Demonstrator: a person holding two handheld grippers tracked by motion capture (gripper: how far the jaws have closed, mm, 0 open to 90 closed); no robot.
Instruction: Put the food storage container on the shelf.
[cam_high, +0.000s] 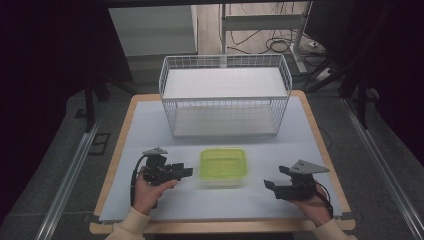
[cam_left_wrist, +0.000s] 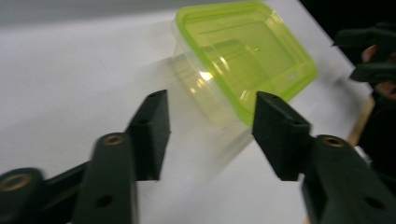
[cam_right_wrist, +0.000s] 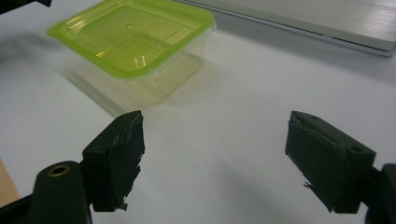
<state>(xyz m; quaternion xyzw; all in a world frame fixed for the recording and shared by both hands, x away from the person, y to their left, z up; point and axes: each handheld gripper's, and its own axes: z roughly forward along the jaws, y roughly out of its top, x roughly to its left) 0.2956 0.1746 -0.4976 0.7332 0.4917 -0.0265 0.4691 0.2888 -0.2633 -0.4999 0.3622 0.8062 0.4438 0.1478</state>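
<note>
lidded container (cam_high: 223, 166): 1 (green lid) | wire basket (cam_high: 225, 95): 1 | tongs: 2, both wide, empty

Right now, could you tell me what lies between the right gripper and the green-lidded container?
Nothing: in the high view, only bare table surface separates the right gripper from the container.
</note>
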